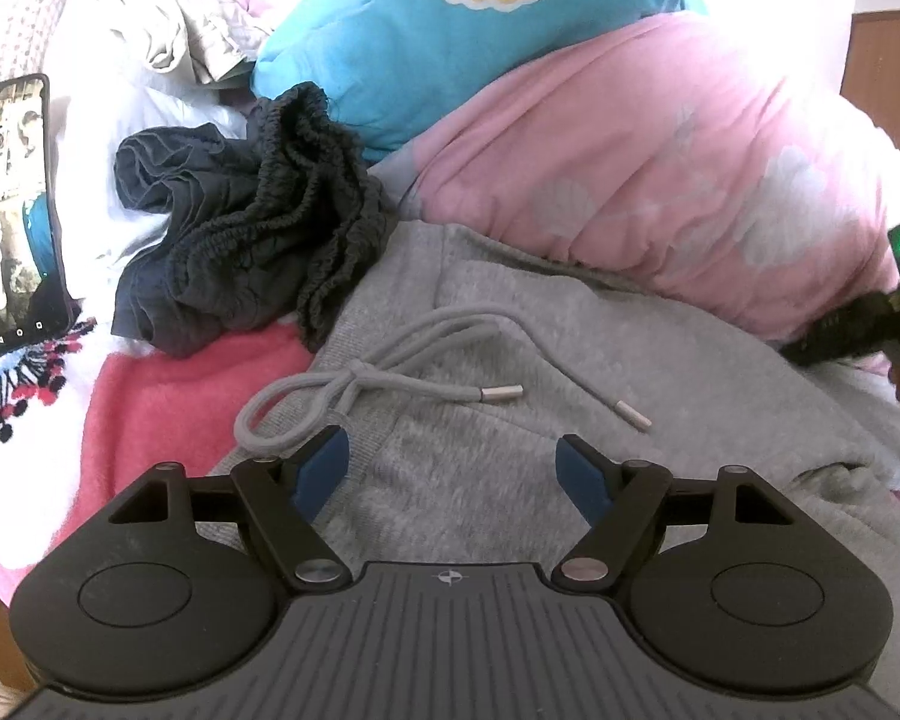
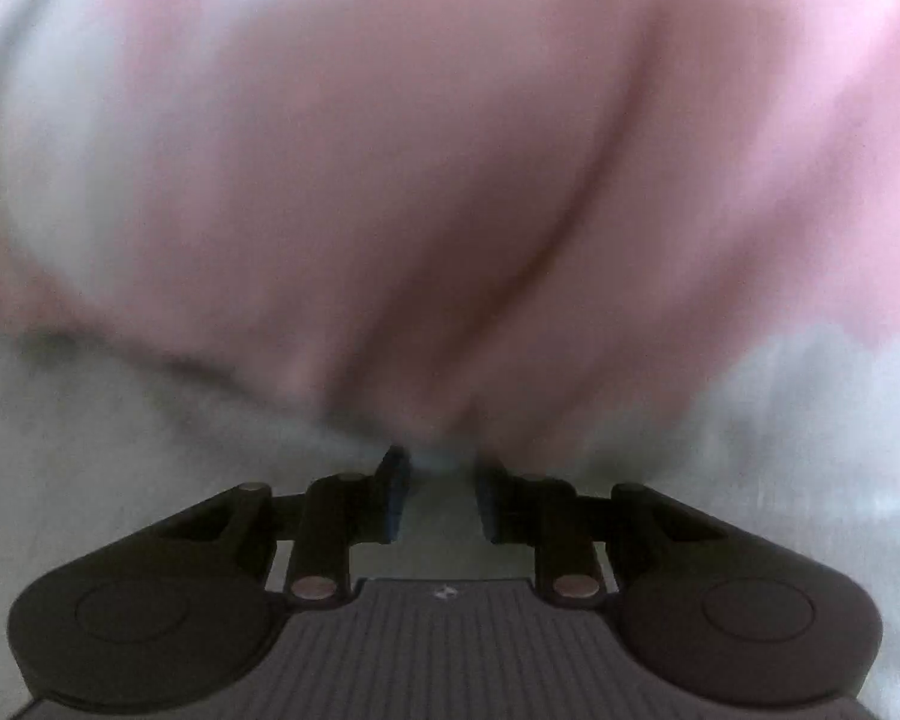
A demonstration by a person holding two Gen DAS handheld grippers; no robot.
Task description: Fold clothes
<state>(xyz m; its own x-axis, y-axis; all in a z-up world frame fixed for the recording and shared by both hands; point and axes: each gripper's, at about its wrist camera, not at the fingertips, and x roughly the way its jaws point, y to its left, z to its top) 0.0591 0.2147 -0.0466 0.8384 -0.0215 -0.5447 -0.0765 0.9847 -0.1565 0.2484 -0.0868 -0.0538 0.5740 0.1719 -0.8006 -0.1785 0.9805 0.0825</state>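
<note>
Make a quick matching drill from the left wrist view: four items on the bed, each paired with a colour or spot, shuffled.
Items:
1. sweatpants
2. crumpled shorts
3. phone
4. cartoon pillow

Descriptions:
A. turquoise, at the back
B. grey, tied drawstring, under the open left gripper
C. far left, screen lit
D. dark, bunched beside the grey garment

Pairs: 1-B, 2-D, 3-C, 4-A

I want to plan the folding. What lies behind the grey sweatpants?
Behind the grey sweatpants a pink quilt is piled up, with a crumpled dark garment at its left. The quilt covers the pants' far edge, so whatever is underneath stays hidden.
</note>
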